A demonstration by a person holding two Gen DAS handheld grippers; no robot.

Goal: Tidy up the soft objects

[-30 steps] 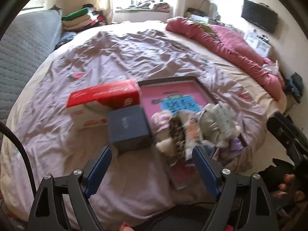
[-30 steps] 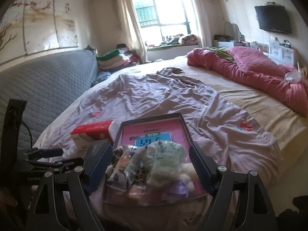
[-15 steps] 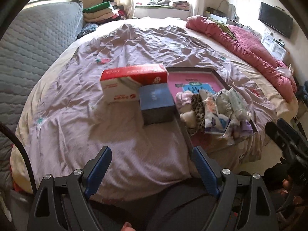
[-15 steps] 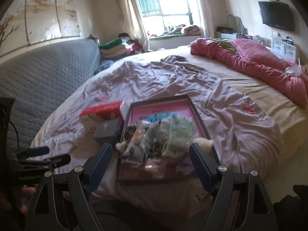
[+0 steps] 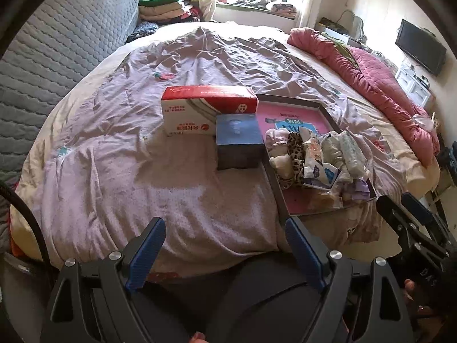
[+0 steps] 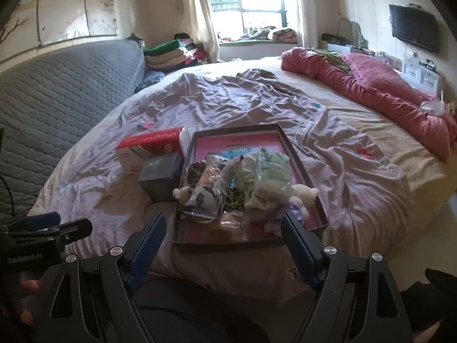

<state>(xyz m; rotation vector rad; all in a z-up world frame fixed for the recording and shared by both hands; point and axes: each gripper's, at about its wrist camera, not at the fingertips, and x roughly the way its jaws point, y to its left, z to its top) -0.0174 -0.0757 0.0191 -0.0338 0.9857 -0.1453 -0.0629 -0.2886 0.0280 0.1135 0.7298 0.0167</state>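
Observation:
A pile of soft things (image 5: 317,157), with plush toys, a leopard-print piece and plastic packets, lies in the near part of a dark-rimmed pink tray (image 5: 294,100) on the bed's near right; the pile also shows in the right wrist view (image 6: 242,188), in the same tray (image 6: 237,130). A red-and-white tissue box (image 5: 208,108) and a dark blue box (image 5: 238,140) stand left of the tray. My left gripper (image 5: 225,248) is open and empty, held back over the bed's near edge. My right gripper (image 6: 221,243) is open and empty, just short of the tray's near rim.
The bed has a rumpled lilac sheet (image 5: 142,148). A red quilt (image 5: 385,80) lies along its right side. A grey padded headboard (image 6: 57,97) stands on the left. Folded clothes (image 6: 171,54) are stacked by the window. A TV (image 6: 414,31) hangs at right.
Both grippers have drawn back from the tray and boxes, which now look farther off. More of the bed shows. Both stay open and empty.

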